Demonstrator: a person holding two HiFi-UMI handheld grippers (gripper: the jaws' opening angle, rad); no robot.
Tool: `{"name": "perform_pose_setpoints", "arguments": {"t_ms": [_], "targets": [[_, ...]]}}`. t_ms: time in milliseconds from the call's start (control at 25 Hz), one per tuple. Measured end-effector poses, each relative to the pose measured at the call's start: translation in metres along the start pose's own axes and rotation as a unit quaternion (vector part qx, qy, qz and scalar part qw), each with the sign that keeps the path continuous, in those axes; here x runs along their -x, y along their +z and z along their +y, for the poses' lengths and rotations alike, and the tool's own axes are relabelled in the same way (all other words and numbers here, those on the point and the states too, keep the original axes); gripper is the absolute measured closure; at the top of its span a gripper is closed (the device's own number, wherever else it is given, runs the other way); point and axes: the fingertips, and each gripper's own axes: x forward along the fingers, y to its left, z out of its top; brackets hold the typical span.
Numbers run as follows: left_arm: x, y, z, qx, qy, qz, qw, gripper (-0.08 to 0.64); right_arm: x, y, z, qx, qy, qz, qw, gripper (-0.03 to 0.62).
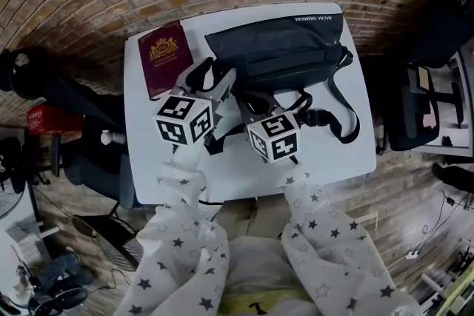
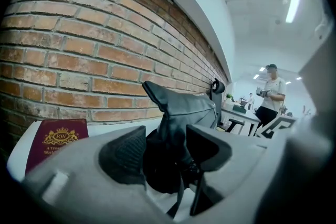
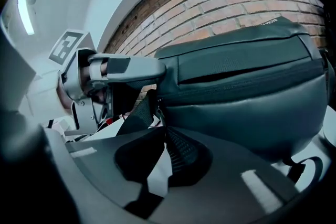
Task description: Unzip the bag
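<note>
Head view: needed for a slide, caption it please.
Left gripper open at the bag, right gripper shut on its zipper pull, on a white table with a maroon booklet.

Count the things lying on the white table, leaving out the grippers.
2. The dark bag lies along the white table's far edge; the maroon passport lies left of it, at the far left corner. Smaller things under the bag could be hidden.

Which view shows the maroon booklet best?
The head view: the maroon booklet lies nearly whole on the white table, beside the bag. The left gripper view catches only part of its cover at lower left; the right gripper view does not show it.
</note>
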Motion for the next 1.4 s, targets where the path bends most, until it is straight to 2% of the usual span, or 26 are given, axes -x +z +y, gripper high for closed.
{"name": "perform_pose_setpoints", "arguments": {"t_ms": [200,440,720,1200,1400], "targets": [[-0.001,0.001,0.001,-0.004,-0.004,-0.002,1.0,0.335,0.002,0.002,0.001,-0.015,0.009,-0.006,1.0,0.572],[-0.001,-0.001,0.002,-0.021,-0.013,-0.001,0.9997,0.364,0.007,0.001,-0.003,-0.009,0.004,-0.003,1.0,0.572],[0.0,-0.001,0.002,-0.033,-0.022,-0.007,0.9992,0.394,0.016,0.006,-0.012,0.018,-0.01,0.002,1.0,0.574],[0.002,-0.001,0.0,-0.039,-0.028,-0.009,0.9988,0.403,0.027,0.014,-0.021,0.065,-0.035,0.011,0.997,0.574],[0.002,-0.001,0.0,-0.04,-0.025,-0.012,0.9988,0.405,0.029,0.018,-0.025,0.079,-0.033,0.014,0.996,0.574]]}}
